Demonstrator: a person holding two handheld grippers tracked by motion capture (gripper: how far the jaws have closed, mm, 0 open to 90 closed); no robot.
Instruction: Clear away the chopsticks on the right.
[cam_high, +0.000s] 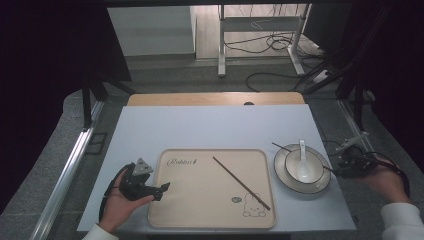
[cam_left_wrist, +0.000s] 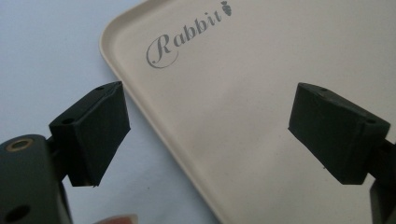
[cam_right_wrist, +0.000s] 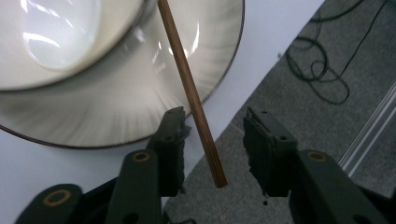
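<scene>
My right claw (cam_right_wrist: 212, 154) reaches the end of a chopstick (cam_right_wrist: 189, 88) resting across the plate (cam_high: 280, 176) and bowl (cam_high: 315, 172) at the bench's right, jaws apart around the stick without pressing it. My left claw (cam_left_wrist: 208, 135) hangs wide open over the beige tray's (cam_left_wrist: 224, 93) left edge, where a second chopstick (cam_high: 241, 182) lies diagonally.

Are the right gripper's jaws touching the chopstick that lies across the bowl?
Cannot tell. In the right gripper view the chopstick passes between the right gripper, tight beside one jaw, clear of the other.

Lab-like recording room: dark curtains (cam_high: 45, 75), loose floor cables (cam_high: 270, 45) (bare desk frame (cam_high: 260, 30) behind)
</scene>
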